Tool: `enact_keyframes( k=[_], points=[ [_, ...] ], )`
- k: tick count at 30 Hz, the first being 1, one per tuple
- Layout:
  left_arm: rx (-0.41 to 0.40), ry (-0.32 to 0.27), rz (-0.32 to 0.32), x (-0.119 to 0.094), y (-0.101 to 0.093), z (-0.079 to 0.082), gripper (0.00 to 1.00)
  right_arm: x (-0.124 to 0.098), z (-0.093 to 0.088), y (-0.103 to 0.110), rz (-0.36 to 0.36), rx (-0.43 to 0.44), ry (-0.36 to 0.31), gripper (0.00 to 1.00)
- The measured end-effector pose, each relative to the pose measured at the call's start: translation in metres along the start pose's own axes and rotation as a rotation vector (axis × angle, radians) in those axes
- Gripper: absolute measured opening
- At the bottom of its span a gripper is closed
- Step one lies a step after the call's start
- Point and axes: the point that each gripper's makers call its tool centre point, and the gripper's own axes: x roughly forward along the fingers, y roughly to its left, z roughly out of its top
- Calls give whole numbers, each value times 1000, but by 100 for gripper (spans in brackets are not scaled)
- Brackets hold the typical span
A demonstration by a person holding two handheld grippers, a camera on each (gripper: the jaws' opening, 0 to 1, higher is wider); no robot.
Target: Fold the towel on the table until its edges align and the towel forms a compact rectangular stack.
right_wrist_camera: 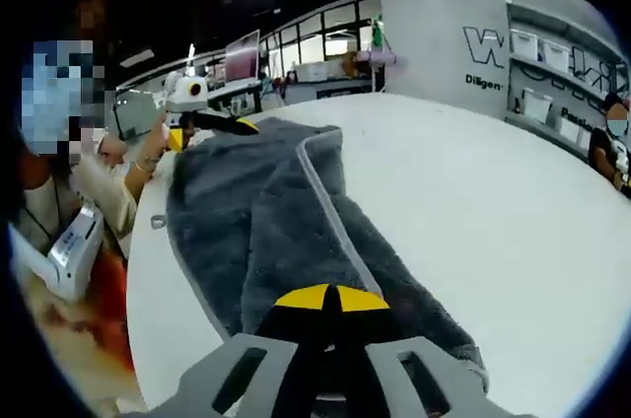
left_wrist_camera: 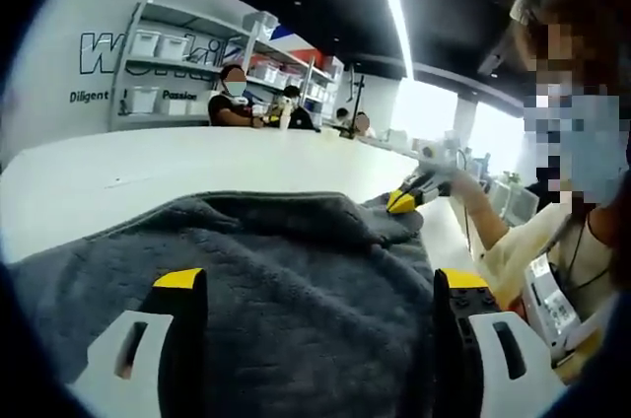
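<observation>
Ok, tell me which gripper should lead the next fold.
Right, probably. The right gripper appears shut on the near end of the towel, ready to carry it over, while the left gripper hangs open above it.

Left hand-held gripper [left_wrist_camera: 320, 295] jaws spread wide, low and level; right hand-held gripper [right_wrist_camera: 330, 298] jaws pressed together, yellow tips meeting.

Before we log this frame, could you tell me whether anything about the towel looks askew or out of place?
Yes: the grey towel is folded lengthwise unevenly, its pale hem running slanted over the lower layer, and the fold bunches into a ridge. Nothing spilled or damaged on the white table.
</observation>
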Motion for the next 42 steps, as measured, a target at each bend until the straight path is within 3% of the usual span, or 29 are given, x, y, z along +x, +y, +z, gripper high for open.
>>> enact_keyframes(
  k=[2,6,10,13,16,23,28,30,36,39,42],
  points=[
    [0,2,0,0,0,0,93,-4,1,-6,-21,-12,-4,0],
    [2,-1,1,-2,2,2,93,-12,-9,-21,-61,-6,22,18],
    [-3,0,-4,-2,3,3,93,-8,-19,-13,7,66,19,16],
    [-6,6,-1,-1,4,2,92,-5,-22,-14,5,67,22,15],
    [-9,8,0,0,5,1,92,-6,-10,-21,-29,23,-38,0],
    [-20,6,6,0,6,0,91,-14,19,-23,-64,-47,-141,0],
    [-23,6,0,1,5,-1,91,-28,41,-58,-270,-135,-176,0],
    [-24,7,-2,1,5,-1,91,-33,53,-73,-363,-210,-170,0],
    [-31,13,-5,0,5,-2,91,-42,78,-121,-605,-403,-88,0],
    [-32,13,-8,0,4,-2,91,-41,87,-144,-685,-466,-37,0],
    [-33,15,-9,0,5,-2,91,-34,93,-158,-698,-468,-20,0]
  ],
)
